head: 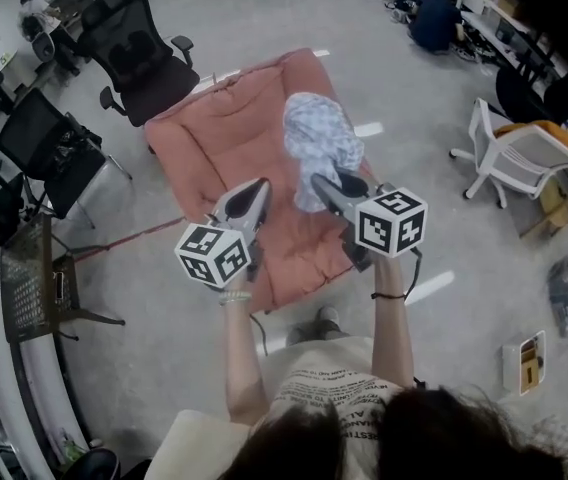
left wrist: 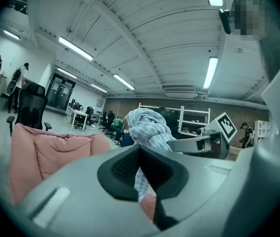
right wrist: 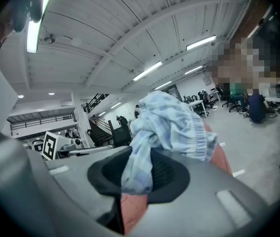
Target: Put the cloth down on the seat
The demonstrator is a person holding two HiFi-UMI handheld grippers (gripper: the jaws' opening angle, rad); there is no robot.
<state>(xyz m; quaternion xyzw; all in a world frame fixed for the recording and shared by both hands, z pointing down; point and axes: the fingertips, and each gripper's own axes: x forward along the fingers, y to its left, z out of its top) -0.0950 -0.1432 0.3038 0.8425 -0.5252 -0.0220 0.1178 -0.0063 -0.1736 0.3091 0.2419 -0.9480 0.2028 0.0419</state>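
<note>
A light blue checked cloth (head: 319, 138) hangs bunched above a pink padded seat (head: 229, 138). My right gripper (head: 322, 183) is shut on the cloth's lower part. In the right gripper view the cloth (right wrist: 172, 122) rises out from between the jaws of my right gripper (right wrist: 137, 181), with pink seat (right wrist: 132, 209) showing below. My left gripper (head: 261, 186) is just left of the cloth, its jaws slightly apart and holding nothing. In the left gripper view the cloth (left wrist: 147, 127) and the right gripper (left wrist: 199, 143) lie beyond my left gripper (left wrist: 142, 181).
A black office chair (head: 139, 53) stands behind the seat on the left. More dark chairs (head: 49, 148) line the left side. A white chair (head: 519, 158) stands at the right. The person's feet (head: 314, 323) are at the seat's near edge.
</note>
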